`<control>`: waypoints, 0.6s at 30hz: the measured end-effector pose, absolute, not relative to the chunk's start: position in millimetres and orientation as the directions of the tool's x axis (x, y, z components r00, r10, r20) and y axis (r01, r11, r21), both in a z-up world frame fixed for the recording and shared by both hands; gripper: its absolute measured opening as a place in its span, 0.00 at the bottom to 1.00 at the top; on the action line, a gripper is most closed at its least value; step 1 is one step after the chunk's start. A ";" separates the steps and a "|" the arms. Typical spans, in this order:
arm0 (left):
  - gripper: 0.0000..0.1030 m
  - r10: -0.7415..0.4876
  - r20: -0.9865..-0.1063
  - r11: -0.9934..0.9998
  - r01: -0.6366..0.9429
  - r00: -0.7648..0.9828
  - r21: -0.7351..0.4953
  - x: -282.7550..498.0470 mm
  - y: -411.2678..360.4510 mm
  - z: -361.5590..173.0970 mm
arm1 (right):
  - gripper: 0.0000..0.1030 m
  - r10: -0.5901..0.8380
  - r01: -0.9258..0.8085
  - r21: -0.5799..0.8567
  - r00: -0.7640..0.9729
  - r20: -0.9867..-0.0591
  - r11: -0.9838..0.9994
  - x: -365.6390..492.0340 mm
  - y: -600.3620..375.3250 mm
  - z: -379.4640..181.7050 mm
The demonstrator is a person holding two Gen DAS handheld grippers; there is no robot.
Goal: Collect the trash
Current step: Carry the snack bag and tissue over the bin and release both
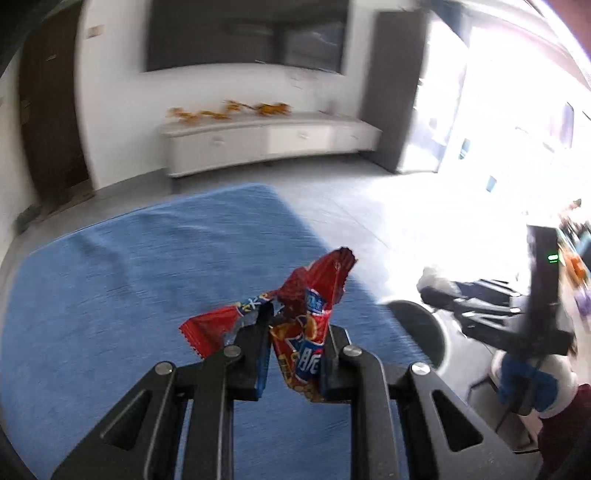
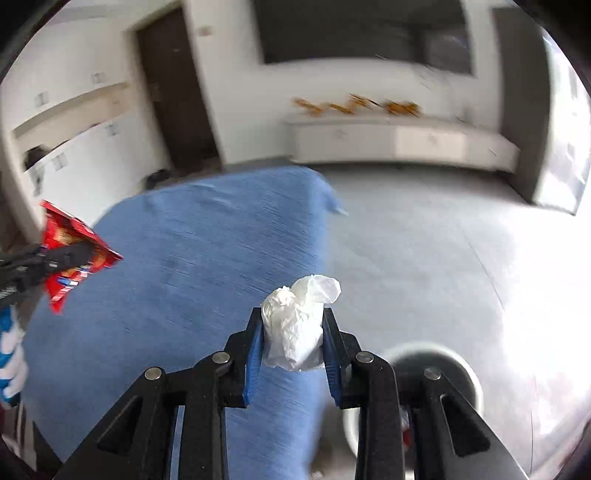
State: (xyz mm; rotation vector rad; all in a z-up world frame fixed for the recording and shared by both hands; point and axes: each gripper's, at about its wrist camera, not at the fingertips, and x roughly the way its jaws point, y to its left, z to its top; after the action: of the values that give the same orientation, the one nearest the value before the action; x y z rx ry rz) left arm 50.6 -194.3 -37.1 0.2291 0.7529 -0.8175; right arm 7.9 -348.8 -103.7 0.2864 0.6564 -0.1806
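Note:
My left gripper (image 1: pixel 297 332) is shut on a crumpled red snack wrapper (image 1: pixel 314 295) and holds it in the air above the blue rug (image 1: pixel 129 295). The wrapper also shows at the left edge of the right wrist view (image 2: pixel 70 240), pinched by the left gripper (image 2: pixel 79 253). My right gripper (image 2: pixel 293 325) is shut on a crumpled white tissue ball (image 2: pixel 295 325), held above the rug's right edge (image 2: pixel 184 258). A round white bin (image 2: pixel 432 369) sits on the floor just below and right of the right gripper. The bin also shows in the left wrist view (image 1: pixel 417 332).
Grey floor (image 2: pixel 424 240) lies right of the rug. A white low cabinet (image 1: pixel 266 142) stands against the far wall under a dark screen (image 1: pixel 243 33). A dark door (image 2: pixel 177 92) is at left. Bright glare (image 1: pixel 498 129) comes from the right.

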 end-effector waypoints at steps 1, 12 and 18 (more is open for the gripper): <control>0.18 -0.581 -0.696 0.648 0.757 0.421 -0.084 44.4 -216.8 -40.1 | 0.27 -0.086 0.280 0.212 0.768 -0.635 0.936 0.6 -359.3 -111.7; 0.21 -0.488 -0.862 0.503 0.852 0.139 -0.147 19.3 -421.3 -120.6 | 0.30 -0.064 0.510 0.351 0.632 -0.773 0.785 -34.1 -476.4 -238.0; 0.40 -0.441 -0.896 0.494 0.846 0.045 -0.201 23.0 -470.5 -159.8 | 0.42 -0.043 0.563 0.379 0.596 -0.802 0.734 -34.6 -503.7 -279.5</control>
State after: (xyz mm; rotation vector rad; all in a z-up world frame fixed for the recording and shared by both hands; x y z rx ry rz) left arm 23.0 -470.5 -159.8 0.4396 1.1461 -1.0323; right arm -34.6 -503.7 -279.5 0.6695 0.8703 -0.3840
